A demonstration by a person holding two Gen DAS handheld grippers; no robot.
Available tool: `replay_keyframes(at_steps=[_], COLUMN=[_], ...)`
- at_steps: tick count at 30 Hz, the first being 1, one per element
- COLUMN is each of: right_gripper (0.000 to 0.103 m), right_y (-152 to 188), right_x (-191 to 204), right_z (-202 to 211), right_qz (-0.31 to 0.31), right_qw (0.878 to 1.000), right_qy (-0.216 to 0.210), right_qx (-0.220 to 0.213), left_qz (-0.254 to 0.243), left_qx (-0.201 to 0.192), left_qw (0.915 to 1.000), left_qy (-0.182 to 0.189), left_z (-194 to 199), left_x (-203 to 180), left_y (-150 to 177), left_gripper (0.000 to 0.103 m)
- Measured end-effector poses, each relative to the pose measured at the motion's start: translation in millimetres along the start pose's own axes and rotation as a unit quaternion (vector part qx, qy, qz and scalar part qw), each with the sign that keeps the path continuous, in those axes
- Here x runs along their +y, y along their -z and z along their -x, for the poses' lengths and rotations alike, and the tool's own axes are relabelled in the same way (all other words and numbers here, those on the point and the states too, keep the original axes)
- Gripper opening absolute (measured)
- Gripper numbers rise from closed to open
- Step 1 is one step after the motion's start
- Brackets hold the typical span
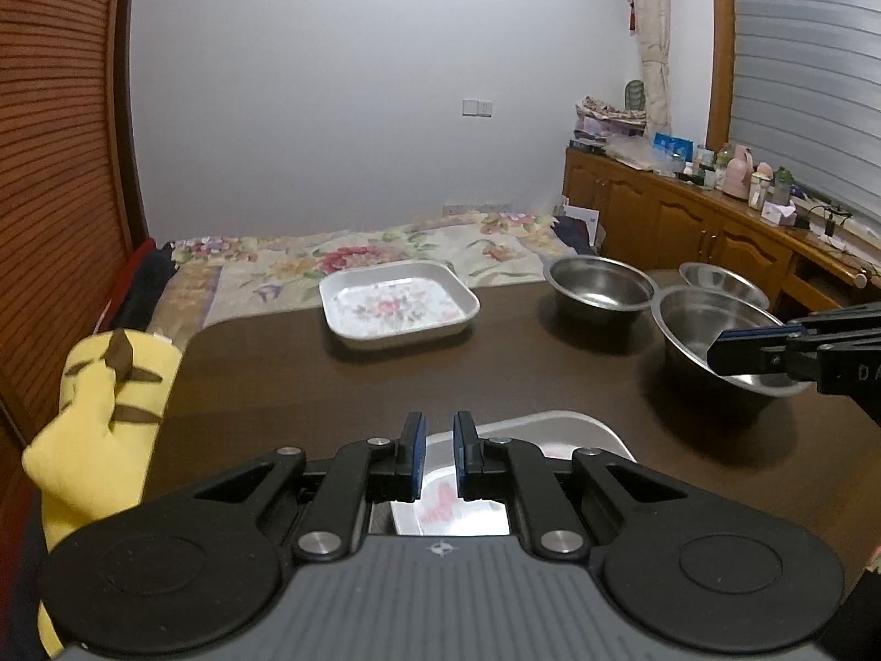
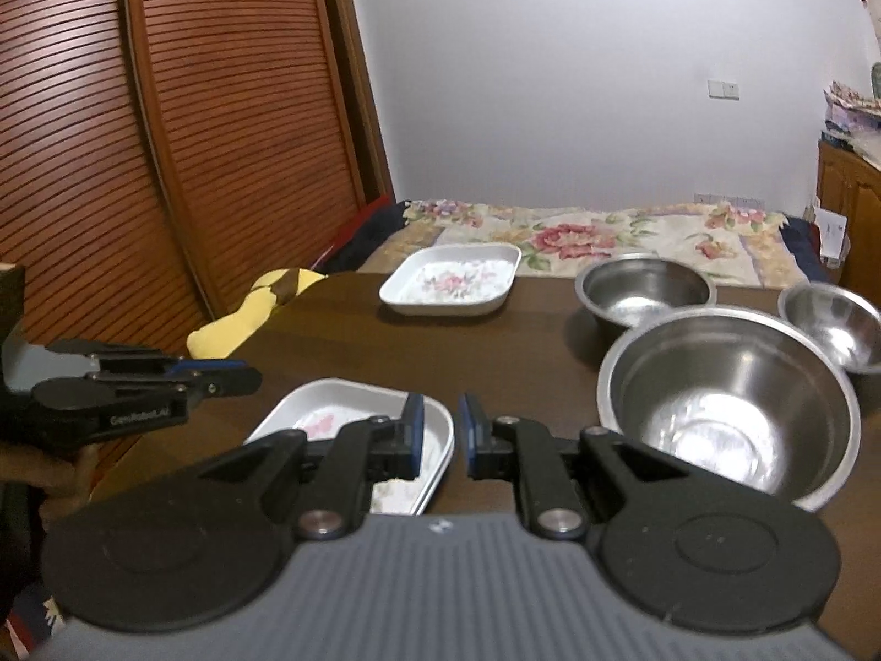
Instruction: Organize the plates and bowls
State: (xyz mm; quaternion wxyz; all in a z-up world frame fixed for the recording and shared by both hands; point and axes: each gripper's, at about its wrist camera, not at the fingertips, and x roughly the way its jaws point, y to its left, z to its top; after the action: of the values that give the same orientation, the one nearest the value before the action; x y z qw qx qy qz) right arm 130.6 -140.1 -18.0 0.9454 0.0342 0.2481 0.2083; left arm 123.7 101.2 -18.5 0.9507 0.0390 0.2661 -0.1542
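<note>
A white square floral plate (image 1: pixel 397 304) (image 2: pixel 452 278) sits at the far side of the dark table. Nearer plates (image 2: pixel 352 429) (image 1: pixel 550 432), stacked it seems, lie below my left gripper (image 1: pixel 439 429), which hovers above them, slightly open and empty; it also shows in the right wrist view (image 2: pixel 242 377). Three steel bowls stand at the right: a large one (image 2: pixel 727 407) (image 1: pixel 710 330), a medium one (image 2: pixel 644 289) (image 1: pixel 600 286) and a small one (image 2: pixel 831 322) (image 1: pixel 721 281). My right gripper (image 2: pixel 441 424) (image 1: pixel 716 355) is slightly open and empty, between the near plates and the large bowl.
A yellow plush toy (image 1: pixel 104 413) (image 2: pixel 259 308) lies off the table's left edge. A bed with a floral cover (image 1: pixel 385 248) lies beyond the far edge. A wooden louvred wardrobe (image 2: pixel 165 137) stands at the left and a cluttered cabinet (image 1: pixel 716 209) at the right.
</note>
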Motion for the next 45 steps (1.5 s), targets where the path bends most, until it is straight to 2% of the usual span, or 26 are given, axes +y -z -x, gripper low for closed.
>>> replay_keyframes(at_steps=[10, 15, 17, 18, 19, 20, 25, 33, 45], right_gripper=[0.016, 0.016, 0.017, 0.022, 0.032, 0.035, 0.036, 0.036, 0.036], right_y=[-44.5, -64.9, -70.9, -72.4, -74.9, -77.5, -88.7, -102.5, -108.5], right_x=[-1.7, -4.8, -7.9, -9.0, -11.6, -13.8, -24.8, -42.3, -59.1], right_z=[-16.7, -40.3, -51.6, -56.9, -64.4, -70.7, -103.0, -148.6, -211.0], right_qz=[0.028, 0.032, 0.033, 0.032, 0.030, 0.029, 0.016, -0.007, -0.038], right_qw=[0.999, 0.999, 0.999, 0.999, 0.999, 0.999, 0.998, 0.995, 0.986], right_qy=[-0.018, -0.028, -0.030, -0.029, -0.026, -0.023, -0.013, 0.002, 0.008], right_qx=[-0.007, 0.007, 0.016, 0.021, 0.026, 0.030, 0.055, 0.096, 0.162], left_qz=[0.002, 0.006, 0.006, 0.007, 0.008, 0.010, 0.014, 0.029, 0.044], left_qx=[-0.007, -0.002, 0.001, 0.002, 0.002, 0.004, 0.014, 0.034, 0.070], left_qw=[0.9998, 0.9997, 0.9997, 0.9997, 0.9997, 0.9996, 0.9996, 0.9989, 0.9965], left_qy=[-0.021, -0.022, -0.024, -0.025, -0.025, -0.025, -0.021, -0.011, -0.002], left_z=[-17.6, -34.2, -44.2, -49.9, -53.6, -59.2, -81.3, -115.1, -166.9], left_x=[21.0, 30.6, 34.8, 37.1, 39.4, 42.2, 54.3, 75.5, 97.6], left_y=[-39.9, -54.0, -58.3, -60.4, -61.6, -63.4, -70.0, -79.5, -82.0], left_gripper=[0.015, 0.025, 0.033, 0.035, 0.039, 0.041, 0.046, 0.046, 0.037])
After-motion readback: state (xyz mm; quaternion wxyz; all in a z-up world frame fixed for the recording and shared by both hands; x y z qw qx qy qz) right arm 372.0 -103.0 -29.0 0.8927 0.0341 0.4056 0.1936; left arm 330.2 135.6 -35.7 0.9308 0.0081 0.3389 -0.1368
